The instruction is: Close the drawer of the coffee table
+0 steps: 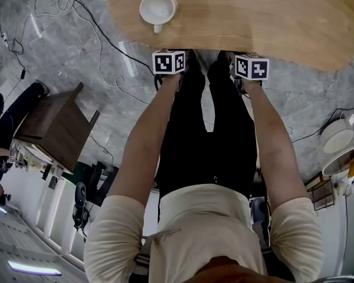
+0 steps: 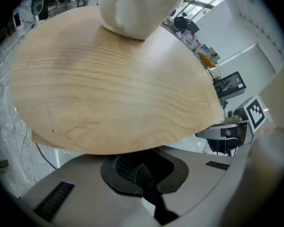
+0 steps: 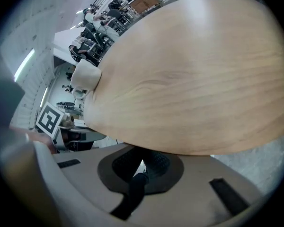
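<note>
Wooden coffee table (image 1: 265, 16) lies with its long axis left-right.

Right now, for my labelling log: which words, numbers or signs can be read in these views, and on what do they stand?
No words or numbers are legible.
Left cube, on the left gripper: black-and-white square markers, no letters.
Right cube, on the right gripper: the same kind of markers.
Shirt: a small script mark, too small to read.
Cup and table top: no print.
</note>
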A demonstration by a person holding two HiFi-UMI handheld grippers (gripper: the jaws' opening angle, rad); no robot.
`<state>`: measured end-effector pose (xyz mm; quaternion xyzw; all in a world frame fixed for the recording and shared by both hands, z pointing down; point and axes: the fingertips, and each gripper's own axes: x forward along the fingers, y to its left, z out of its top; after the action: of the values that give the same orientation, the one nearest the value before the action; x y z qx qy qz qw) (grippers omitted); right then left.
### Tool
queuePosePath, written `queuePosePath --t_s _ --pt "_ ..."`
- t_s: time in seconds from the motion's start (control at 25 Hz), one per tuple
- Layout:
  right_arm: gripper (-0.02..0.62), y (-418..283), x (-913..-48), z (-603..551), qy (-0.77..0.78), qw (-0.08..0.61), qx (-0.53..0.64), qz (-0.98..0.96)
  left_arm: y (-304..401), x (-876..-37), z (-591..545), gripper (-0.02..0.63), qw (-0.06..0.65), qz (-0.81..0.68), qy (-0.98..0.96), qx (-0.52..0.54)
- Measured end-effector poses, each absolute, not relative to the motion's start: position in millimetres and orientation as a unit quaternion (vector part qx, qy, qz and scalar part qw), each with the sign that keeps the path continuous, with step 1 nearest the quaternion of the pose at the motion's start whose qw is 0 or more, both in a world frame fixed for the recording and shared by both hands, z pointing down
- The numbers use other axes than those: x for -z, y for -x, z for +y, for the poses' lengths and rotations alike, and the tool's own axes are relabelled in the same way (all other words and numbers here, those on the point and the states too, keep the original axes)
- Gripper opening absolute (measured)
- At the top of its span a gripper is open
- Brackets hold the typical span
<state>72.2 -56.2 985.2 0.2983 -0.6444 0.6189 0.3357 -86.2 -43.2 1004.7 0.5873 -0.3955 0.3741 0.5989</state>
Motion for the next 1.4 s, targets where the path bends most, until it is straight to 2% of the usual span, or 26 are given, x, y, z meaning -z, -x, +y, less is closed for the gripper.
queuePosePath --t_s 0.6,0.96,1.12,1.28,1.4 --pt "-0.006 -67.1 -957.9 -53.1 -0.31 0.314 -0.631 -0.638 81.8 -982.5 -7.8 0.005 0.569 -0.327 -0.644 -0.393" --pt "-0.006 -81.1 -927.3 -37.9 -0.361 0.325 -0.575 -0.659 77.3 -961.1 32.0 0.005 0.55 -0.306 -0.666 -0.401" --pt "-0.005 -67.6 -885.3 -6.6 -0.333 0.33 -0.545 -0.695 90.2 -930.5 52.2 0.005 0.541 -0.311 -0.668 -0.407" --pt "-0.006 -55.0 -830.8 25.8 -0.266 0.369 -0.494 -0.741 89.8 -878.9 52.5 0.005 0.514 -0.313 -0.685 -0.41" --pt "-0.006 -38.2 -781.1 37.6 -0.235 0.369 -0.463 -0.771 85.9 -828.0 46.1 0.005 0.474 -0.297 -0.722 -0.407"
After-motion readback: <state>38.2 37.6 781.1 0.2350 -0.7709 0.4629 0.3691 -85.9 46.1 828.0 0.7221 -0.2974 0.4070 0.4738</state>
